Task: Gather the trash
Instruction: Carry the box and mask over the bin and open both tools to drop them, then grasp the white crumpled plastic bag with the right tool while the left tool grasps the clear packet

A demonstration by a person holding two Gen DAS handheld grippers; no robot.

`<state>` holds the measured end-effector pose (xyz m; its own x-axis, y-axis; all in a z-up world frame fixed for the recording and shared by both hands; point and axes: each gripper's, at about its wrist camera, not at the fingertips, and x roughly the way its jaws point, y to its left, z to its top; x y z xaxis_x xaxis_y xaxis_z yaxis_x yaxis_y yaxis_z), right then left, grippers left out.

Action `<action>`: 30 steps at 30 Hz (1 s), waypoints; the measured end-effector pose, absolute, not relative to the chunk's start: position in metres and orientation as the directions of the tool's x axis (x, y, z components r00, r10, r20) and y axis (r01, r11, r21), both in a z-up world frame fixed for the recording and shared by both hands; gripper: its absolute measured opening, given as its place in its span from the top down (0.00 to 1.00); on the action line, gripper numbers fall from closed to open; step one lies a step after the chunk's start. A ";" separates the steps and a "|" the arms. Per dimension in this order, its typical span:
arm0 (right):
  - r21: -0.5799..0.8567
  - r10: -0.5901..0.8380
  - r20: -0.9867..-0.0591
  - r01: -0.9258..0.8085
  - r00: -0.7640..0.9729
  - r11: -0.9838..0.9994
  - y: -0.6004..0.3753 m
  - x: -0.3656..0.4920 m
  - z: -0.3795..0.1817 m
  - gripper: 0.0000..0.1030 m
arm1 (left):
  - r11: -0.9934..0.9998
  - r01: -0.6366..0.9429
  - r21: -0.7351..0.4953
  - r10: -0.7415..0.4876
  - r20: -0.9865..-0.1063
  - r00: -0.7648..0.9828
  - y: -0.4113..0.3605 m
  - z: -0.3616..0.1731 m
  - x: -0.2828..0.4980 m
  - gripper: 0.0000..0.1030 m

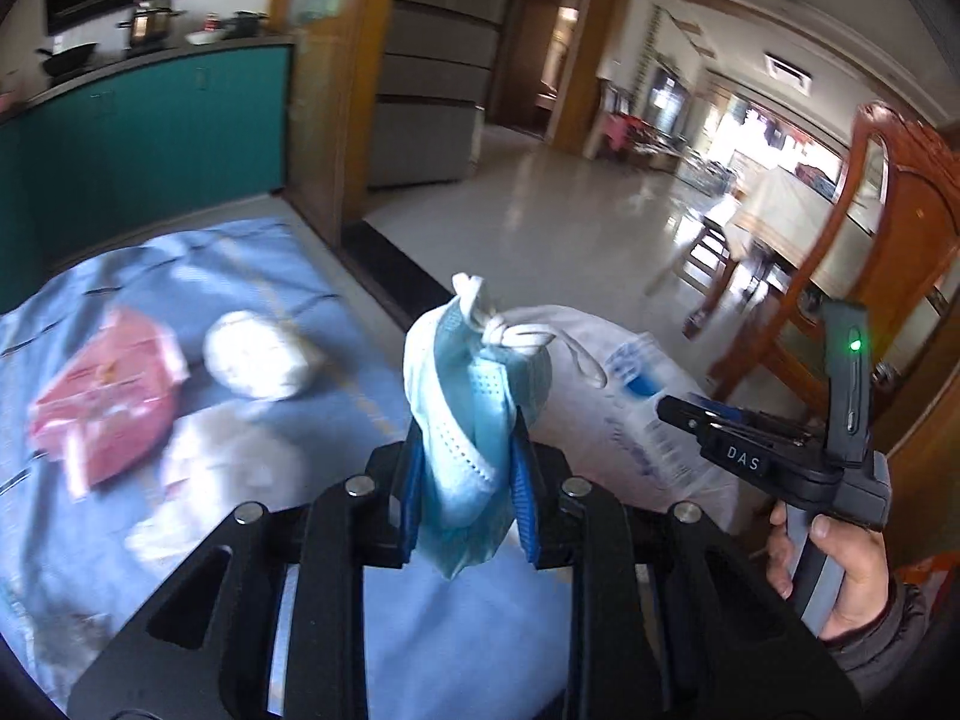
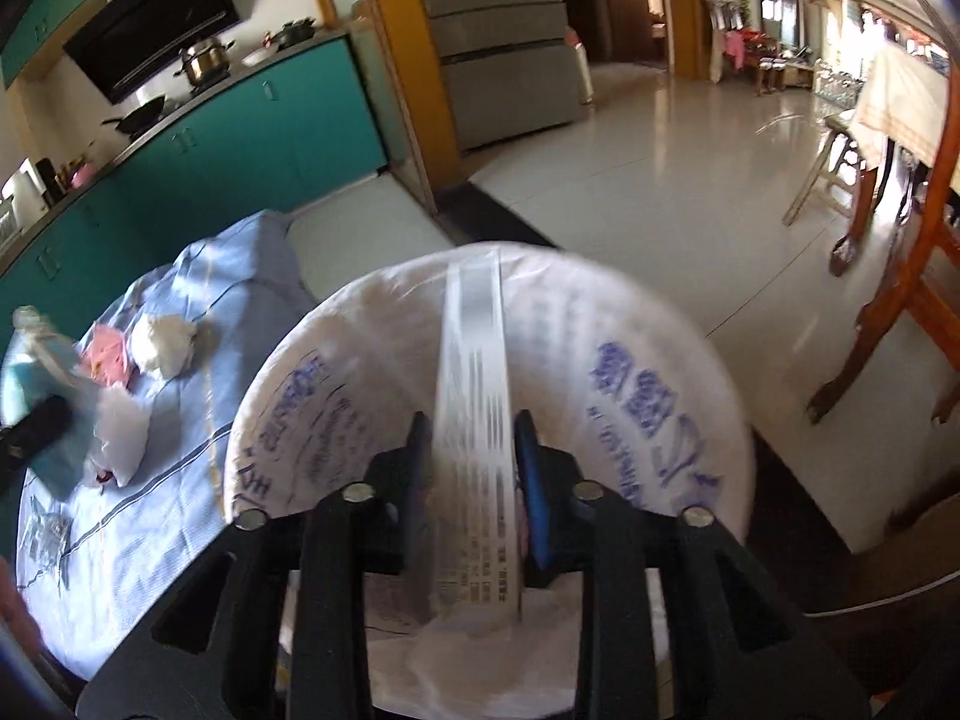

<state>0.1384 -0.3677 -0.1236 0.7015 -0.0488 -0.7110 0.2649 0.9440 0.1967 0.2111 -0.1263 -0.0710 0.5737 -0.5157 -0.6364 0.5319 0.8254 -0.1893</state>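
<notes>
"Over the table's blue cloth [image 1: 252, 252], what did the left claw [image 1: 468, 480] hold?"

"It pinched a crumpled blue face mask [image 1: 468, 396], lifted up near the white plastic bag [image 2: 648, 372]."

"And the right claw [image 2: 474, 480]?"

"It pinched the bag's rim, holding it wide."

"What came next?"

"Probably dropping the mask inside. A white paper ball [image 1: 258, 354] and pink wrapper [image 1: 108, 402] waited on the table."

A lived-in home is showing here: teal kitchen cabinets [image 2: 252, 138] are running under a range hood [image 2: 156, 18], with a pot [image 2: 204, 60] and wok [image 2: 141, 114] sitting on the stove. Beyond the wooden doorway, a glossy tiled floor [image 2: 660, 180] is leading to a carved wooden dining chair [image 1: 900, 228].
</notes>
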 end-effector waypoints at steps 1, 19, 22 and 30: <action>0.190 -0.064 -0.703 0.274 0.708 0.943 -0.373 0.132 -0.120 0.69 | 0.810 0.556 -0.186 -0.529 -0.639 0.558 -0.144 -0.073 0.211 0.75; 0.120 -0.148 -0.655 0.295 0.741 0.948 -0.390 0.094 -0.094 0.37 | 0.865 0.502 0.017 -0.386 -0.617 0.686 -0.139 -0.077 0.196 0.32; 0.121 -0.113 -0.660 0.253 0.743 0.960 -0.374 0.100 -0.095 0.34 | 0.931 0.359 0.068 -0.240 -0.625 0.742 -0.081 -0.080 0.193 0.31; 0.161 0.122 -0.684 -0.014 0.720 0.987 -0.270 0.142 -0.100 0.25 | 0.993 0.116 0.029 -0.066 -0.676 0.734 0.065 -0.096 0.181 0.16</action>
<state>0.1425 -0.2699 -0.1004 0.7197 0.1216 -0.6836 -0.0141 0.9869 0.1607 0.1809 0.0652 -0.0963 0.7341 -0.0659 -0.6758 0.1155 0.9929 0.0287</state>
